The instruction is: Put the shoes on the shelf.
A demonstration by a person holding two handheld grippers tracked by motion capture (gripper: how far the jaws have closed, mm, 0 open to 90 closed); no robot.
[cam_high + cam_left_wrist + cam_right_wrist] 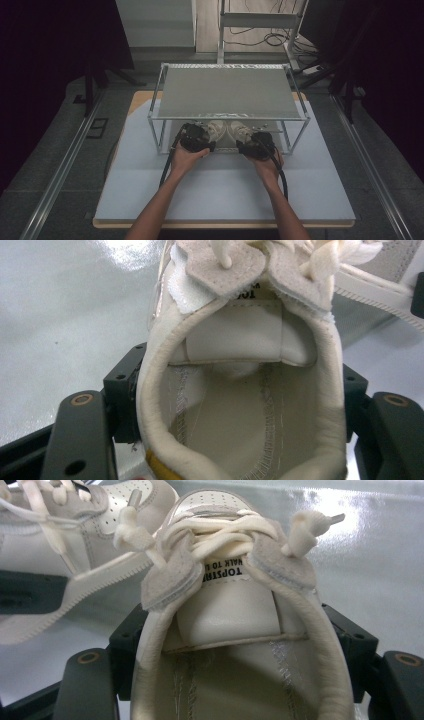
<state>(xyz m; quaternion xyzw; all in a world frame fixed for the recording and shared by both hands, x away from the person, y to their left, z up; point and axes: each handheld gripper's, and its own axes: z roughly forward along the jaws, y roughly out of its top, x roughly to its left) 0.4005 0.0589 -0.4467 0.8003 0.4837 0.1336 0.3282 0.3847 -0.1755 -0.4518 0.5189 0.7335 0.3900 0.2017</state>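
Note:
Two cream-white lace-up sneakers lie side by side under the top shelf of a metal rack. My left gripper is shut on the heel end of the left sneaker. In the left gripper view its black jaws press both sides of that sneaker's collar. My right gripper is shut the same way on the right sneaker. In the right gripper view the tongue and laces face me between the jaws. Each view also catches the other sneaker beside it.
The rack stands on a pale board that covers the table. Its thin metal posts frame the opening on both sides, and the top shelf hangs low over the sneakers. Dark curtains and floor rails flank the table.

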